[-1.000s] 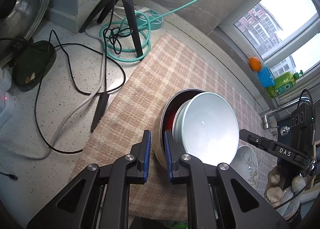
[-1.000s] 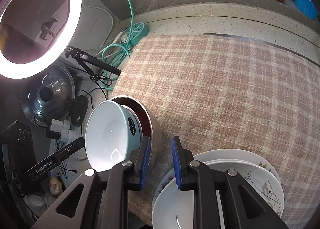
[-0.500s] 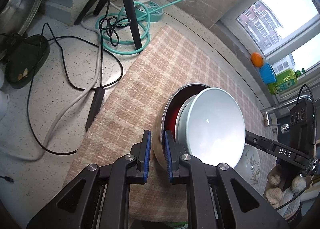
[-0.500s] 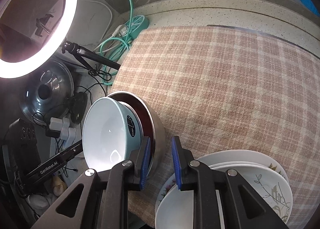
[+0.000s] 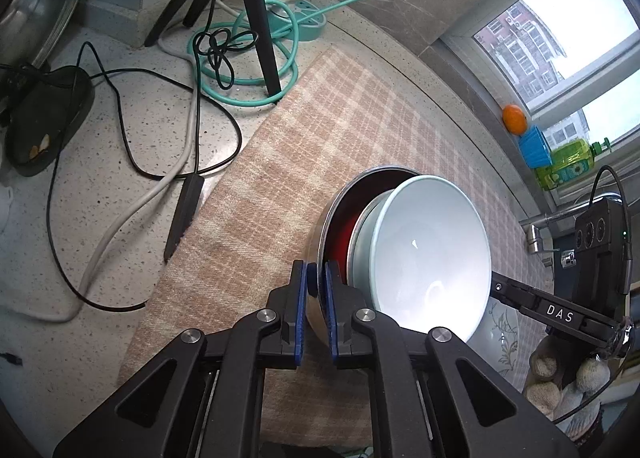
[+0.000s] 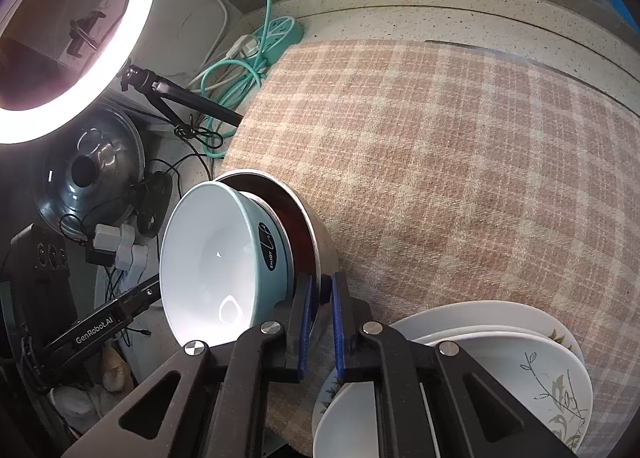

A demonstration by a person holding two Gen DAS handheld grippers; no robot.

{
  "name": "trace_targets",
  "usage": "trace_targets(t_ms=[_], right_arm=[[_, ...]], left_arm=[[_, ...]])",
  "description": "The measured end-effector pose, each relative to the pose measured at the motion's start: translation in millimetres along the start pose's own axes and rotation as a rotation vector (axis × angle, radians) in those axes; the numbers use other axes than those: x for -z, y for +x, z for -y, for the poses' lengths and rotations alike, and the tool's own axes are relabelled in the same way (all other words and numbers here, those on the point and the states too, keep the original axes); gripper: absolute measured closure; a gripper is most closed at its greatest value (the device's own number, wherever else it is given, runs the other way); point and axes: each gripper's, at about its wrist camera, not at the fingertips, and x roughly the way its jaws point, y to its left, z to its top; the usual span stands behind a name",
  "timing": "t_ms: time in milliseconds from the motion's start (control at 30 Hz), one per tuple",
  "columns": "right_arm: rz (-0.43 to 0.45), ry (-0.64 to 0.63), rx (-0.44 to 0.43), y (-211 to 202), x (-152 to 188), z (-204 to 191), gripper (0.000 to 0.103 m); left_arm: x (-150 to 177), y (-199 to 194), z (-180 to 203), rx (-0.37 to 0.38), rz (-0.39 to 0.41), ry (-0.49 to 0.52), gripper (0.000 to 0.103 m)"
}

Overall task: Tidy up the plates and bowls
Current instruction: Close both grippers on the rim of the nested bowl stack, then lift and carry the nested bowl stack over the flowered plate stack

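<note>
Steel bowl rim, frame centre on plaid cloth: left gripper and right gripper fingers just closed on it from opposite sides. Blue bowl nested inside; lift likely next.

Pale blue bowl, white inside (dark oval logo on side). Steel bowl, red interior. Cloth beige-pink plaid. Bench speckled grey-white. Plates white, leaf sprigs. Cable teal.

Bowl in metal bowl on cloth; plates just beside.
</note>
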Motion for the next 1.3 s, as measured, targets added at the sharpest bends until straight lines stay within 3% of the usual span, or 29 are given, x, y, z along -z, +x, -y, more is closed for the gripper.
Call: trace_targets(t_ms=[733,1300], right_arm=[[-0.004,0.031,0.008,-2.8,3.0,-1.9,0.094],[0.033,0.027,-0.006,-29.3,6.0,-7.0,0.094]], left_arm=[[1.5,-4.1,3.1,-0.027,0.008,-0.004,0.096],[-1.0,-20.3,17.2,-0.022,0.039,0.025,0.096]])
